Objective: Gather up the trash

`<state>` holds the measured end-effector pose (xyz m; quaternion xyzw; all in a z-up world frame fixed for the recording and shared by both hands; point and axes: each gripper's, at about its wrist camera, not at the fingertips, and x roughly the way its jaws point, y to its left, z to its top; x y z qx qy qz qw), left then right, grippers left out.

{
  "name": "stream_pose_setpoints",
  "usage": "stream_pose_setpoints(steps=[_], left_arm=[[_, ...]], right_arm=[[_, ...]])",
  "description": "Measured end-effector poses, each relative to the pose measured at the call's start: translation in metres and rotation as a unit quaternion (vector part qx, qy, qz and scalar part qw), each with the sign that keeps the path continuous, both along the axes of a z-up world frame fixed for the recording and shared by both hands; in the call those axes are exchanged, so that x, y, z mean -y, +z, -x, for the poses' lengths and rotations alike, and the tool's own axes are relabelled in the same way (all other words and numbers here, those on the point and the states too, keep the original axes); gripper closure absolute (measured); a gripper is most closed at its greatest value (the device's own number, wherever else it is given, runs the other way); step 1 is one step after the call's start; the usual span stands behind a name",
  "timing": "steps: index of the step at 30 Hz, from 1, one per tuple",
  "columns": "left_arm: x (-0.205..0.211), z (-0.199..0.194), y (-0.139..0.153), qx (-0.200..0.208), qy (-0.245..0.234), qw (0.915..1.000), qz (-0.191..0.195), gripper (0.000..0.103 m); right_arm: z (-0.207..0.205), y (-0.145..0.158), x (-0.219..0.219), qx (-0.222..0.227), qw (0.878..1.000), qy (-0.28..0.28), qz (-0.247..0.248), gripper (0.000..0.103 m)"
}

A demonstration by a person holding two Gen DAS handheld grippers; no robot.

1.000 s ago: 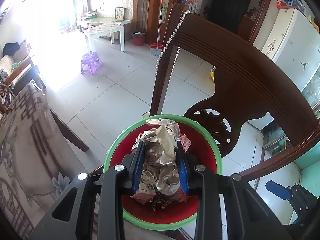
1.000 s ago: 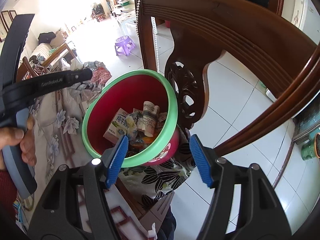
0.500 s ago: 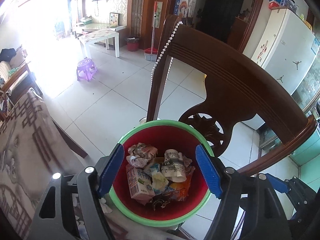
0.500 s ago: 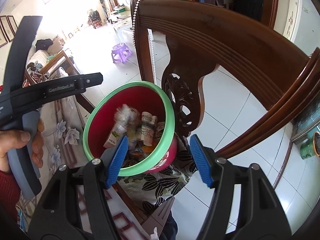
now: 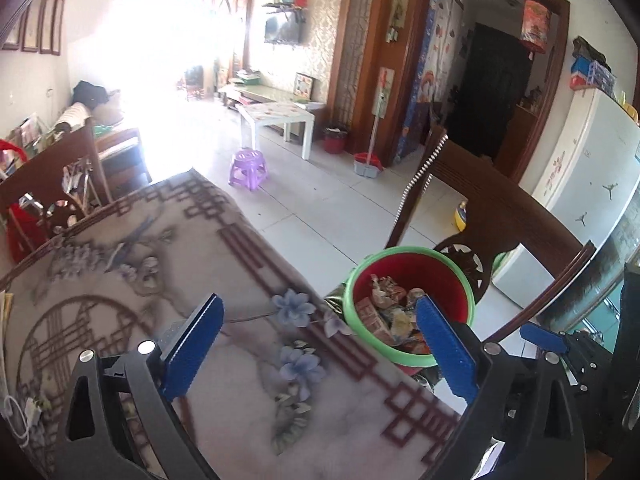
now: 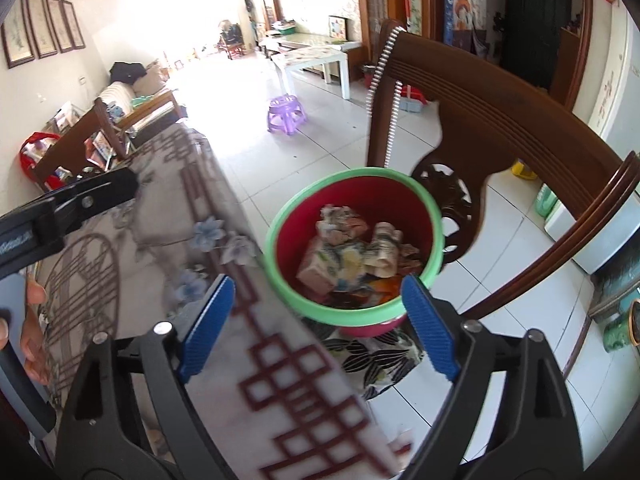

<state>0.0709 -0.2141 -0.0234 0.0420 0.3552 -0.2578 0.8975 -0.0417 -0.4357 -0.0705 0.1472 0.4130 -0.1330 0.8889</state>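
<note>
A red bin with a green rim (image 5: 452, 270) (image 6: 400, 200) stands on a chair seat beside the table and holds crumpled wrappers and a small carton (image 6: 320, 268) (image 5: 374, 320). My left gripper (image 5: 320, 344) hangs over the table edge to the left of the bin. Its jaws are still opening, with nothing between them. My right gripper (image 6: 318, 320) hovers just in front of the bin's near rim. Its jaws are opening too and hold nothing. In the right wrist view the left gripper's body (image 6: 72, 208) and the hand on it show at the left.
A flower-patterned tablecloth (image 5: 168, 280) (image 6: 132, 260) covers the table. A dark wooden chair back (image 5: 500, 216) (image 6: 500, 120) rises behind the bin, with a bead string hanging on it. Tiled floor, a purple stool (image 5: 248, 166) and a white fridge (image 5: 592, 184) lie beyond.
The left gripper let go of the crumpled wrapper into the bin, opened wide and drew back left over the table. The right gripper also opened wider and pulled back.
</note>
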Motion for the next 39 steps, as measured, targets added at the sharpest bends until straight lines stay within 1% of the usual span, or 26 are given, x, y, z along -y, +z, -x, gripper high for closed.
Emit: stream_pose_setpoints(steps=[2,4,6,8,10,13,14,16,18,20,22,24,26,28,30,34,39], left_arm=[[-0.031,0.009,0.009,0.019,0.031,0.9993,0.010,0.008],[-0.064,0.017,0.017,0.041,0.067,0.9968,0.016,0.008],[-0.094,0.026,0.024,0.061,0.098,0.9931,0.022,0.008],[-0.115,0.034,0.032,0.072,0.120,0.9896,0.032,0.008],[-0.138,0.047,0.041,0.090,0.146,0.9840,0.048,0.008],[-0.155,0.066,0.050,0.125,0.173,0.9754,0.058,0.008],[-0.159,0.071,0.052,0.128,0.177,0.9737,0.064,0.008],[-0.168,0.077,0.054,0.120,0.177,0.9734,0.083,0.008],[-0.173,0.082,0.054,0.107,0.175,0.9740,0.097,0.008],[-0.177,0.086,0.053,0.102,0.178,0.9734,0.103,0.008],[-0.180,0.090,0.052,0.101,0.186,0.9722,0.101,0.008],[-0.186,0.099,0.051,0.116,0.208,0.9666,0.094,0.008],[-0.190,0.105,0.052,0.127,0.220,0.9622,0.097,0.008],[-0.191,0.108,0.054,0.120,0.216,0.9638,0.099,0.008],[-0.190,0.109,0.053,0.111,0.218,0.9654,0.089,0.008],[-0.187,0.113,0.051,0.107,0.215,0.9676,0.078,0.008],[-0.188,0.114,0.051,0.094,0.217,0.9684,0.079,0.008]], right_arm=[[-0.001,0.008,-0.022,0.006,1.000,0.008,0.001,0.011],[0.001,0.020,-0.045,0.022,1.000,0.014,0.005,0.005],[0.006,0.033,-0.066,0.045,0.999,0.014,0.023,0.005],[0.013,0.047,-0.085,0.071,0.996,0.014,0.044,0.005],[0.022,0.061,-0.103,0.101,0.992,0.007,0.076,0.005],[0.032,0.075,-0.124,0.133,0.984,-0.016,0.114,0.005],[0.036,0.079,-0.130,0.142,0.981,-0.028,0.125,0.005],[0.043,0.085,-0.136,0.156,0.979,-0.039,0.124,0.005],[0.050,0.088,-0.141,0.169,0.979,-0.036,0.107,0.005],[0.055,0.089,-0.147,0.176,0.978,-0.030,0.104,0.005],[0.062,0.091,-0.155,0.185,0.975,-0.026,0.118,0.005],[0.066,0.091,-0.161,0.187,0.973,-0.027,0.134,0.005],[0.070,0.092,-0.164,0.188,0.973,-0.025,0.132,0.005],[0.072,0.093,-0.167,0.189,0.973,-0.023,0.128,0.005],[0.074,0.092,-0.169,0.189,0.973,-0.020,0.127,0.005],[0.074,0.089,-0.172,0.185,0.975,-0.009,0.125,0.005],[0.075,0.089,-0.177,0.183,0.975,0.002,0.128,0.005]])
